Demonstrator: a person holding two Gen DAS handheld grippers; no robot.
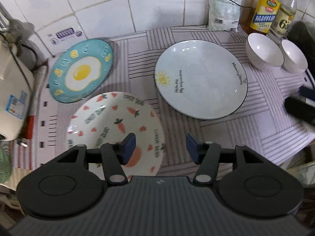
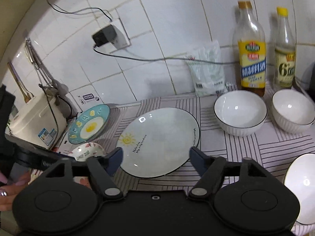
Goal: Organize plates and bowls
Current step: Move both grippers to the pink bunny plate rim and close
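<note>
The left gripper hangs above the near edge of the striped cloth, its jaws apart with nothing between them. Below it, at near left, the carrot-patterned plate lies face up, flat on the cloth. Farther left, the teal fried-egg plate sits tilted, its far rim raised toward the tiled wall, its face turned toward the near right. Right of both, the pale blue sun plate lies flat, apart from the others; its printed text runs near to far across it.

The right gripper hovers over the near rim of that sun plate, its jaws wide and empty. At far right two white bowls stand upright, mouths up: the left bowl and the right bowl just beside it. A third white bowl shows at the near right edge. Behind the bowls stand a yellow-label bottle and a clear bottle. A rice cooker sits at far left.
</note>
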